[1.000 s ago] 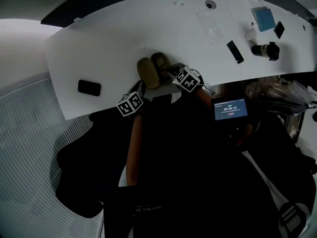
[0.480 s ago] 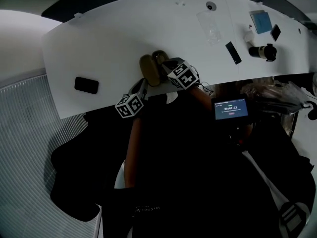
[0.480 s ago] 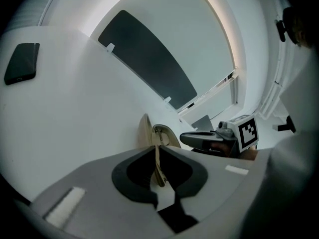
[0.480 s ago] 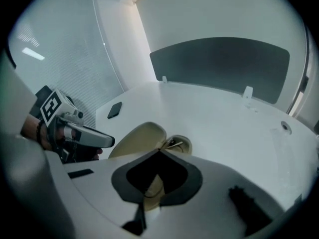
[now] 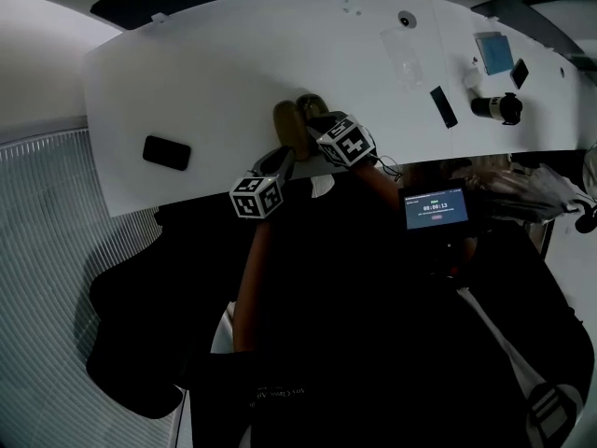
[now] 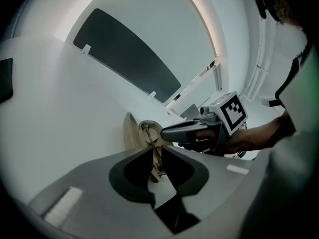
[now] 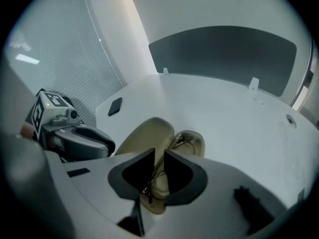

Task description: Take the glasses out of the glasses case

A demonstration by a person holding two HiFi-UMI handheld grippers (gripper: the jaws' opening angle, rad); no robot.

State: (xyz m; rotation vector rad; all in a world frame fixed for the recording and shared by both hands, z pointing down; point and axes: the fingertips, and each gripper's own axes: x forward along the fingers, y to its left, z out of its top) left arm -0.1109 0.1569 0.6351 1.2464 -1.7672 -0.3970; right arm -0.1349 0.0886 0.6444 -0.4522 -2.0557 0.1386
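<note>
Has raised both grippers slightly since the earlier frame; in head view, meets them at the open glasses case (image 5: 289,129) by the table's (image 5: 205,91) 6 o'clock edge; in left gripper view, clamps the left gripper (image 6: 158,156) on the case rim to steady it; in right gripper view, has just parted the right gripper (image 7: 158,166) jaws around the glasses (image 7: 181,141), lying inside at 12 o'clock.

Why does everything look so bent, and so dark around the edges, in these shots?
Head view: a wide lens bows the white table into an arc, and the person's dark clothing swallows all detail. Left gripper view: a black round border, a washed-out bright streak above the open tan glasses case. Right gripper view: same border; the thin wire-framed glasses look dim and soft.
</note>
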